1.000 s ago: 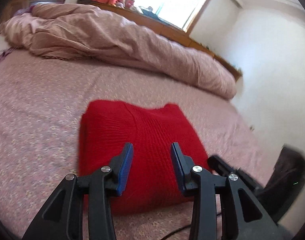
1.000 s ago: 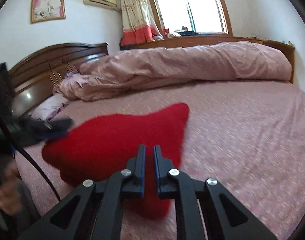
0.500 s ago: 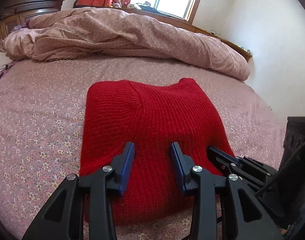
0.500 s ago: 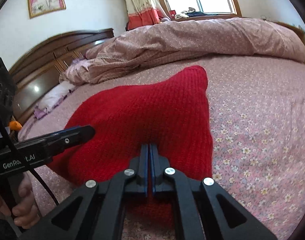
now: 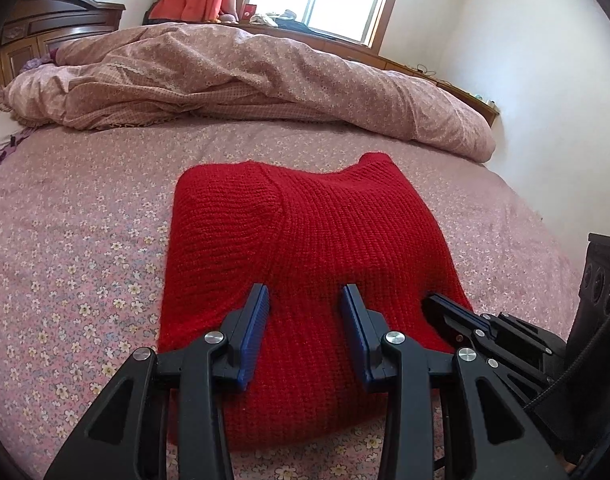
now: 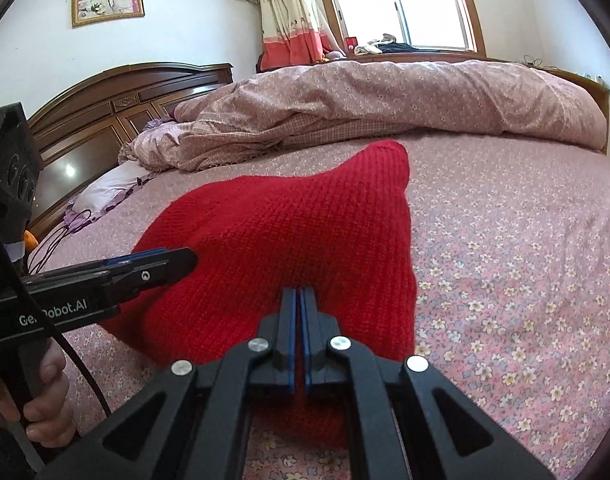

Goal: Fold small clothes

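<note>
A red knitted sweater (image 5: pixel 305 240) lies folded into a thick rectangle on the bed; it also shows in the right wrist view (image 6: pixel 289 232). My left gripper (image 5: pixel 305 300) is open and empty, its blue pads over the sweater's near edge. My right gripper (image 6: pixel 299 300) is shut with nothing visibly between the pads, resting over the sweater's near edge. Its fingers (image 5: pixel 457 316) show at the right of the left wrist view, and the left gripper's fingers (image 6: pixel 153 268) show in the right wrist view.
The bed has a pink floral sheet (image 5: pixel 73 264). A rumpled pink duvet (image 5: pixel 265 76) lies along the far side. A dark wooden headboard (image 6: pixel 117 112) and a pillow (image 6: pixel 105 192) are at the left. A white wall (image 5: pixel 545 80) bounds the right.
Both grippers have moved in closer and lower over the sweater's near edge. The sweater has settled flat. The left gripper stayed open and the right stayed shut.
</note>
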Action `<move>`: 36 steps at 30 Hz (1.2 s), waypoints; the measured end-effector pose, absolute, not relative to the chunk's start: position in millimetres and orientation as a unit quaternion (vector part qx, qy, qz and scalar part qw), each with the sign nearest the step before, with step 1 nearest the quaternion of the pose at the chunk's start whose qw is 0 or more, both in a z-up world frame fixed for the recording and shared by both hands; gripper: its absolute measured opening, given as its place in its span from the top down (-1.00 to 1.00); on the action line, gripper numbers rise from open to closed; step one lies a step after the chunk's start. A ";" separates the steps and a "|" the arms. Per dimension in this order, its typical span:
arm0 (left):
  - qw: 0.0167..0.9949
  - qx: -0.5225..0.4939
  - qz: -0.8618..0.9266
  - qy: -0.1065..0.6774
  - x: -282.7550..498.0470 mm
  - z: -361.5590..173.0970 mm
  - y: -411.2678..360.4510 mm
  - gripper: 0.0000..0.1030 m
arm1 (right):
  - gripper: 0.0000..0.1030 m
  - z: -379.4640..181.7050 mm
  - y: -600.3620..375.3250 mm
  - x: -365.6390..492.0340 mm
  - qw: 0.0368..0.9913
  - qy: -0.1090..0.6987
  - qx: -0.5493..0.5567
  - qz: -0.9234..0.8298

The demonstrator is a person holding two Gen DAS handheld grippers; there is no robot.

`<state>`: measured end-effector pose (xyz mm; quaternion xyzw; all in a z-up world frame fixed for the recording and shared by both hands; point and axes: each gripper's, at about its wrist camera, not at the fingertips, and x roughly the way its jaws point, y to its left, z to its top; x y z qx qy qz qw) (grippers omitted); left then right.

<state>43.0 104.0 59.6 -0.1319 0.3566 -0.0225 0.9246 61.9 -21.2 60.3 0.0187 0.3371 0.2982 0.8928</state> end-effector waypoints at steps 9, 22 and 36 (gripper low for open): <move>0.925 -0.174 -0.046 0.334 19.1 88.3 127.8 0.38 | 0.53 84.7 -31.7 67.5 0.880 0.354 0.022 0.316; 0.911 -0.209 -0.047 0.351 19.7 95.8 161.5 0.04 | -0.93 53.6 -100.8 138.4 0.781 0.463 0.242 0.343; 0.820 -0.338 -0.117 0.447 100.8 8.0 205.9 -0.91 | -0.93 17.1 -73.0 167.4 0.719 0.509 0.250 0.403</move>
